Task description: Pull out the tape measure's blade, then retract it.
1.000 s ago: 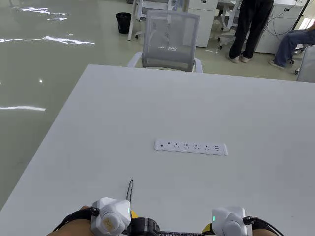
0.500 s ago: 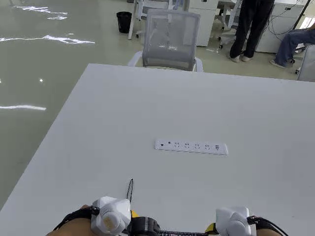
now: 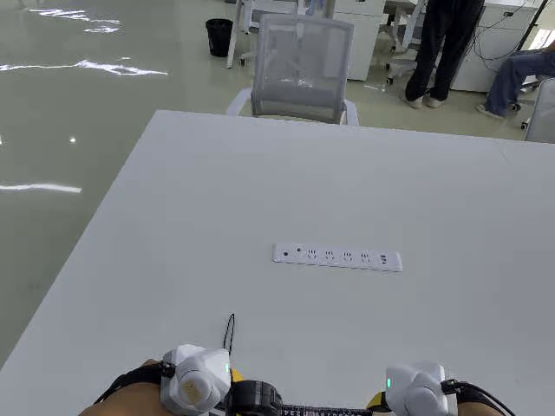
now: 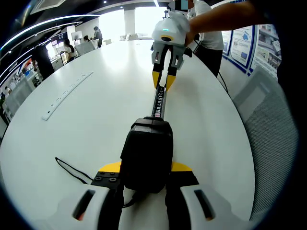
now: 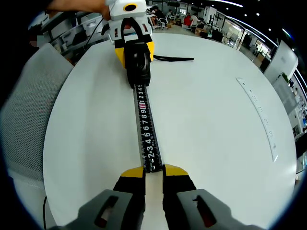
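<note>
1. One tape measure (image 4: 146,148) is held at the near edge of the table (image 3: 217,191). Its case (image 3: 253,399) is clamped in the left gripper (image 4: 146,168), and the tip of its blade (image 5: 145,120) is pinched by the right gripper (image 5: 153,171).
2. The two grippers are set slightly wider apart than a second ago.

1. The left gripper (image 4: 146,168) clamps the tape measure case (image 4: 146,153). The case's body hides the inner faces of both jaws and the slot where the blade (image 4: 159,103) leaves it.
2. At the blade's end farthest from the case, the hook is hidden between the pinched yellow tips of the right gripper (image 5: 153,171).
3. The black strap (image 4: 72,167) beside the case runs under the left gripper, so its attachment is hidden.
4. In the head view, the bottom edge cuts through the case and both grippers flanking it.
5. Beyond the case, the power strip (image 3: 337,257) has markings too small to read.
</note>
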Motion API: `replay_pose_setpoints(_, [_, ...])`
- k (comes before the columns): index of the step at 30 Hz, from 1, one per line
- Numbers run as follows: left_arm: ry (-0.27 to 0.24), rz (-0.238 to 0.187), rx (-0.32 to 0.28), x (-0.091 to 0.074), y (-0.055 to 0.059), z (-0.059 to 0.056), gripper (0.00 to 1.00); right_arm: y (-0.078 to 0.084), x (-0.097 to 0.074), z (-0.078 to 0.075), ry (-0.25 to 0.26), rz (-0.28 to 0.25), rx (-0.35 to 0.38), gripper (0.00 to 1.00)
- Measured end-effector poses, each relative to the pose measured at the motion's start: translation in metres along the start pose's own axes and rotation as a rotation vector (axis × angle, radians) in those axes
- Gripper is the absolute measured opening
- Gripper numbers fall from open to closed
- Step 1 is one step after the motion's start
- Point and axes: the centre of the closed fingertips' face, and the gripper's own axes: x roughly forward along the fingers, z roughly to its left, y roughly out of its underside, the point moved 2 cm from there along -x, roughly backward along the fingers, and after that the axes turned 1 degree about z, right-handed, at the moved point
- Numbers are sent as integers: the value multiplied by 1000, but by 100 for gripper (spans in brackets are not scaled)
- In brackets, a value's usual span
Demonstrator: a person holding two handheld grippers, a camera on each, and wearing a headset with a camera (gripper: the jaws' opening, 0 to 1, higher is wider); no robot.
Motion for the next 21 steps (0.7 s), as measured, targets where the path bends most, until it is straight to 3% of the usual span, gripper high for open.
replay_pose_setpoints(21, [1,-4,-3,0,0,0,29,12,-5,-4,6,16,0,11])
